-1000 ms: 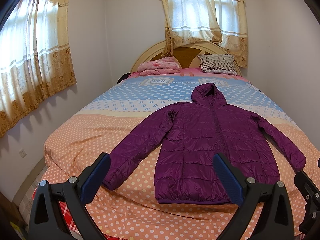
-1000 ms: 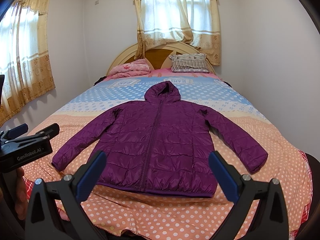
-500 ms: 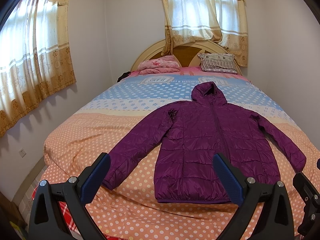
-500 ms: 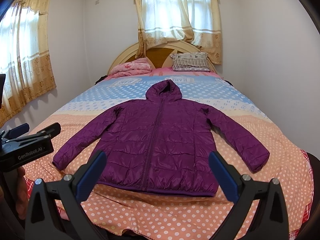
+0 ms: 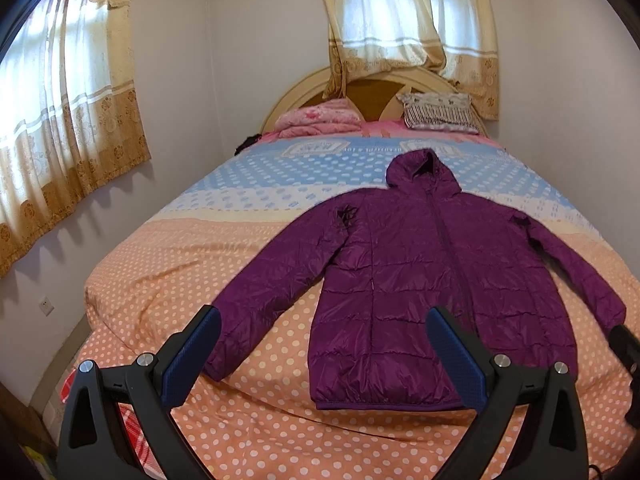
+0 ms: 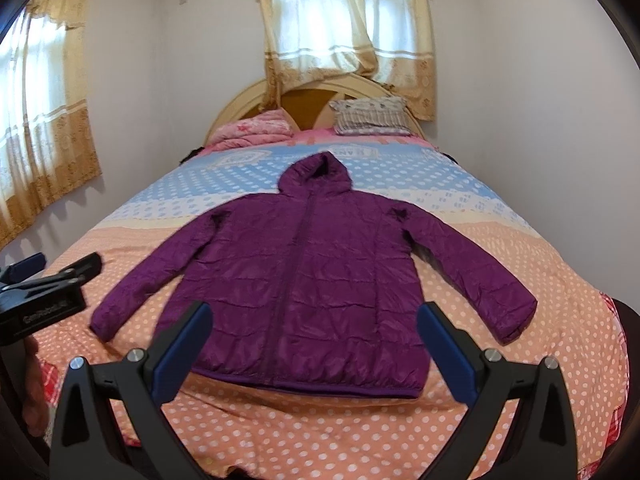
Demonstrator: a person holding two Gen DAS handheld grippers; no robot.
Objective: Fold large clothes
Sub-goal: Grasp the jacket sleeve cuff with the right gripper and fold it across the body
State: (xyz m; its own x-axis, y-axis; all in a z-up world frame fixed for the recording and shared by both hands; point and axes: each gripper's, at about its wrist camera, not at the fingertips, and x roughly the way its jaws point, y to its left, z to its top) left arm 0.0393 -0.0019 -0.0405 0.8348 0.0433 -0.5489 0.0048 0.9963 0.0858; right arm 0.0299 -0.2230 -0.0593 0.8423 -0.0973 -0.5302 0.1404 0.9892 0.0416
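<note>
The bed (image 6: 500,400) wears a dotted cover, orange near its foot and blue toward the headboard. A purple hooded jacket (image 6: 316,280) lies flat on it, front up, sleeves spread. At the head rest a folded pink blanket (image 6: 256,130) and a striped pillow (image 6: 370,118).

both claws eased slightly closer to the purple jacket (image 6: 304,280)

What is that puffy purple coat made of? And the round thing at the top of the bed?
The hooded purple quilted jacket looks like thin shiny nylon or polyester over soft padding: it glints and is stitched into puffy rows. The arched cream headboard looks like painted wood with a brown centre panel, though that is hard to tell from here.
</note>
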